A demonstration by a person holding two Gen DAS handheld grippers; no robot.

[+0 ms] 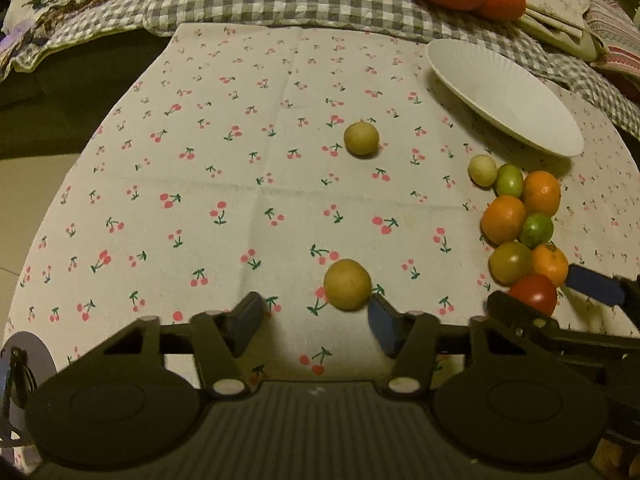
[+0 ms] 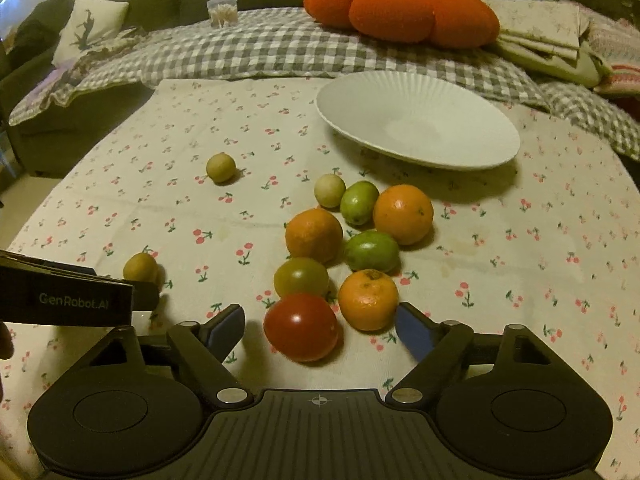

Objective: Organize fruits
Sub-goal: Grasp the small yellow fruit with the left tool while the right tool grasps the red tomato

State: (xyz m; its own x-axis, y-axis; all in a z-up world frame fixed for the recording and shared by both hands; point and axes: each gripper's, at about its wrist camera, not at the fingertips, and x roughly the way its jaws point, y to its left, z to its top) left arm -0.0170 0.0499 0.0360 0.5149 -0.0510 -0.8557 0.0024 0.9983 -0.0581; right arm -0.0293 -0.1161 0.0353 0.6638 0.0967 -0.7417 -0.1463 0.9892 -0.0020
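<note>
My left gripper (image 1: 316, 320) is open, its fingers on either side of and just short of a tan round fruit (image 1: 347, 285). A second tan fruit (image 1: 361, 138) lies farther back. My right gripper (image 2: 322, 330) is open around a red tomato (image 2: 302, 328), which lies on the cloth between its fingers. Behind the tomato a cluster holds three oranges (image 2: 403, 214), green fruits (image 2: 372, 251), a green tomato (image 2: 301, 277) and a pale fruit (image 2: 329, 191). A white ribbed plate (image 2: 460, 152) stands empty behind the cluster. The right gripper shows at the tomato in the left wrist view (image 1: 540, 300).
A cherry-print cloth (image 1: 224, 160) covers the round table. Behind it lie a grey checked blanket (image 2: 260, 52), an orange pumpkin cushion (image 2: 400, 12), folded cloths (image 2: 540, 32) and a white pillow (image 2: 86, 28). The left gripper's body (image 2: 68, 300) reaches in at the left.
</note>
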